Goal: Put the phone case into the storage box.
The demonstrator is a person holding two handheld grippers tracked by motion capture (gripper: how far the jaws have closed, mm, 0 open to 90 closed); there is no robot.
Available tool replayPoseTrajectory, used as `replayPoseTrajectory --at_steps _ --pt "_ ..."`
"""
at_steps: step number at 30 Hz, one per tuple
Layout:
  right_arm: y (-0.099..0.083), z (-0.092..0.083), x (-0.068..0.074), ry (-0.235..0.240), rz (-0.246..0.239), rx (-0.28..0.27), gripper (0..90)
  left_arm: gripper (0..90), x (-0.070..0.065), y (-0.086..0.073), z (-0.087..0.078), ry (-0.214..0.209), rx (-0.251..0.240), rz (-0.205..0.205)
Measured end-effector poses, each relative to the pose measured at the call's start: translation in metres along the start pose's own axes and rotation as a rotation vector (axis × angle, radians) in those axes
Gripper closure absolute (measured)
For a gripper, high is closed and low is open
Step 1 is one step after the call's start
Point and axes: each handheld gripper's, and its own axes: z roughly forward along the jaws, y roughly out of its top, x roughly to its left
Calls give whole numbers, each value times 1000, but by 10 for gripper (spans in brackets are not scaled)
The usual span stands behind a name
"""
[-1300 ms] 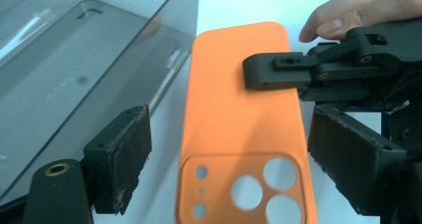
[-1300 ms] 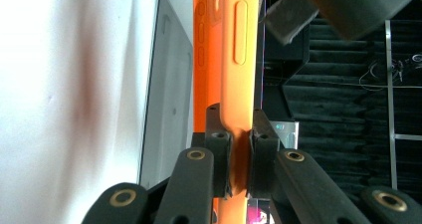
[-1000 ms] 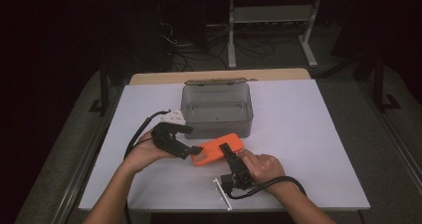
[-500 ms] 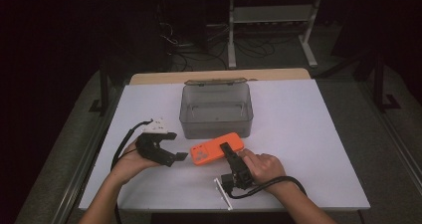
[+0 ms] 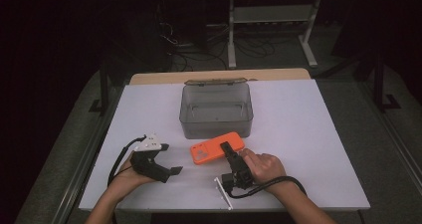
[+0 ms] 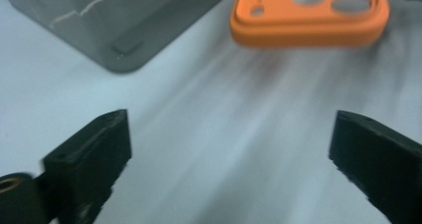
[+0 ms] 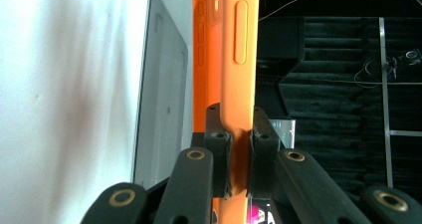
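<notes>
An orange phone case [image 5: 211, 150] lies in front of a grey translucent box [image 5: 216, 109] on the white table. My right gripper [image 5: 226, 147] is shut on the case's near edge; in the right gripper view the pads [image 7: 219, 139] pinch the orange case [image 7: 234, 50] edge-on. My left gripper [image 5: 174, 170] rests low at the front left, apart from the case. Its jaws have just been opening and stand wide with nothing between them. The left gripper view shows bare table between the fingers [image 6: 89, 154], with the case [image 6: 308, 15] and a corner of the box [image 6: 109, 20] ahead.
The box [image 7: 164, 99] is open-topped, its lid hinged back toward a wooden strip [image 5: 219, 76] at the table's far edge. A metal rack [image 5: 268, 25] and cables stand on the dark floor beyond. White tabletop [image 5: 308, 124] spreads to the right.
My left gripper has drawn back from the orange case toward the front left and sunk lower, with its jaws wider apart. The right gripper and the case have kept still.
</notes>
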Motion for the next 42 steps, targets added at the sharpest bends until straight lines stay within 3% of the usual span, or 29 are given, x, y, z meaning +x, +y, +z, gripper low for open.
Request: replayPoseTrajectory --at_steps 6,17,26,34,42 --pt "0 0 0 -2 2 0 816 0 -5 -15 -1 13 -16 -27" --pt "-1 0 -2 -7 3 2 815 0 -10 -19 6 56 9 71" --pt "-1 -1 -3 -5 13 5 814 0 -4 -18 4 65 -13 45" --pt "-2 0 -5 10 51 12 814 0 -6 -18 4 73 -7 53" --pt "-6 2 -10 49 140 19 814 0 -6 -19 4 80 1 58"
